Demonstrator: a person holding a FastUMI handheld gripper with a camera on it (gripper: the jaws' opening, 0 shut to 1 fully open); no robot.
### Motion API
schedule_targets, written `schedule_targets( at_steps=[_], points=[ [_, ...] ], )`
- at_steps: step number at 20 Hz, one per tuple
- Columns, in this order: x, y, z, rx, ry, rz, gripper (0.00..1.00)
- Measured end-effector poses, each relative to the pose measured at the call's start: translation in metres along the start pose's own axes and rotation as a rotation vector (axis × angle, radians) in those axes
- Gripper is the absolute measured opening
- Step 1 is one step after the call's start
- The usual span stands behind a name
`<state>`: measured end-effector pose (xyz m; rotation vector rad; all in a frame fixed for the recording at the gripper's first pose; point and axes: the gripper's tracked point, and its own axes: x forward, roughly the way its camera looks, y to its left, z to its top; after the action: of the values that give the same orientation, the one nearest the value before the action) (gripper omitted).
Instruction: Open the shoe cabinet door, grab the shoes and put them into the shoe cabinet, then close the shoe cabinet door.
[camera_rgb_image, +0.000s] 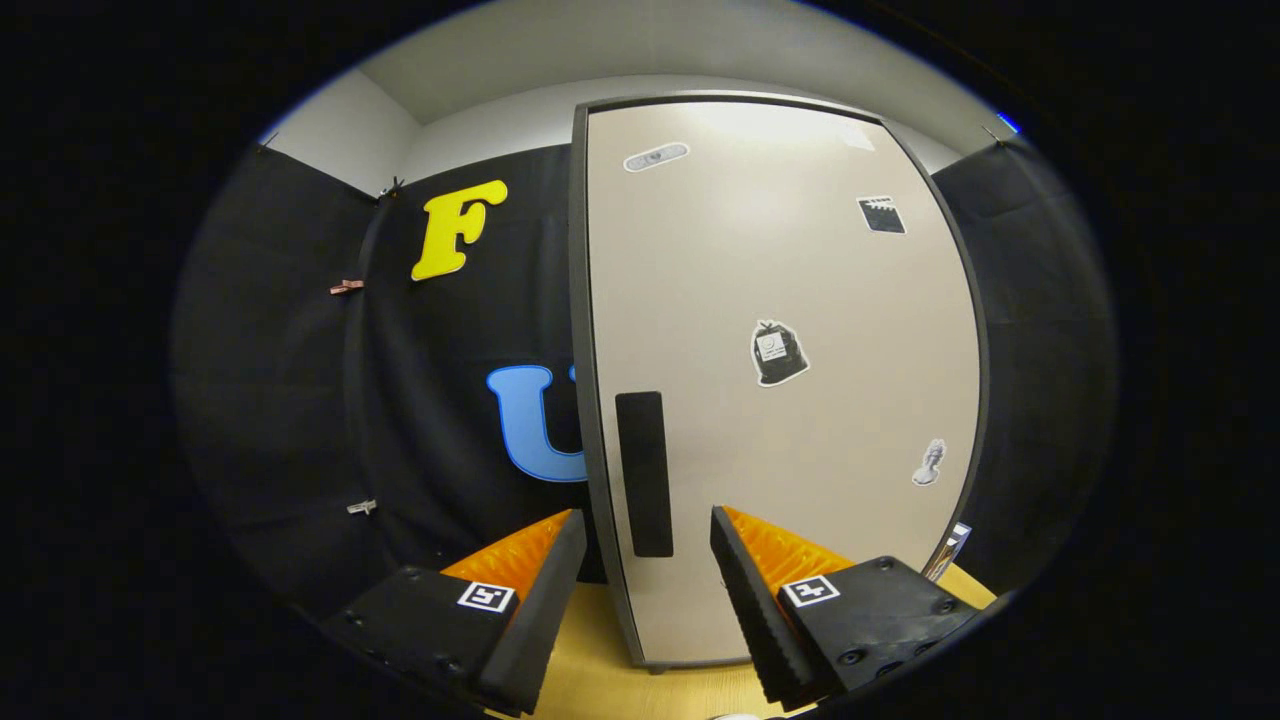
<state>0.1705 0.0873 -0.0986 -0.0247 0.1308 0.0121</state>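
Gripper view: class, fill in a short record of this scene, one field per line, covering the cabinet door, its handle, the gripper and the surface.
door: cabinet door shut, upright, stickers on its front
handle: dark vertical strip near the door's left edge
gripper: gripper open, fingers either side of the handle's lower end, not touching
surface: wooden top under the cabinet

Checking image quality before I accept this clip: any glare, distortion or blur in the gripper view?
Gripper view: soft glare washes the top of the cabinet door; fisheye bends its edges into curves; the dark handle strip and stickers stay sharp; the open gripper has its fingers spread just ahead of the door, in focus.
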Motion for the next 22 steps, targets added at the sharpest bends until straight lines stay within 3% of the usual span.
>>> schedule_targets(
  at_steps=[2, 10, 15, 17, 19, 22],
  points=[
    [0.019, -0.003, -0.005, 0.005, 0.008, -0.018, 0.89],
    [0.06, -0.007, -0.017, 0.001, 0.014, -0.055, 0.9],
    [0.066, -0.008, -0.014, 0.009, -0.001, -0.066, 0.55],
    [0.073, -0.004, -0.01, 0.007, -0.006, -0.053, 0.56],
    [0.067, -0.004, -0.011, -0.026, -0.014, -0.065, 0.38],
    [0.068, -0.003, -0.012, -0.032, -0.009, -0.073, 0.34]
  ],
)
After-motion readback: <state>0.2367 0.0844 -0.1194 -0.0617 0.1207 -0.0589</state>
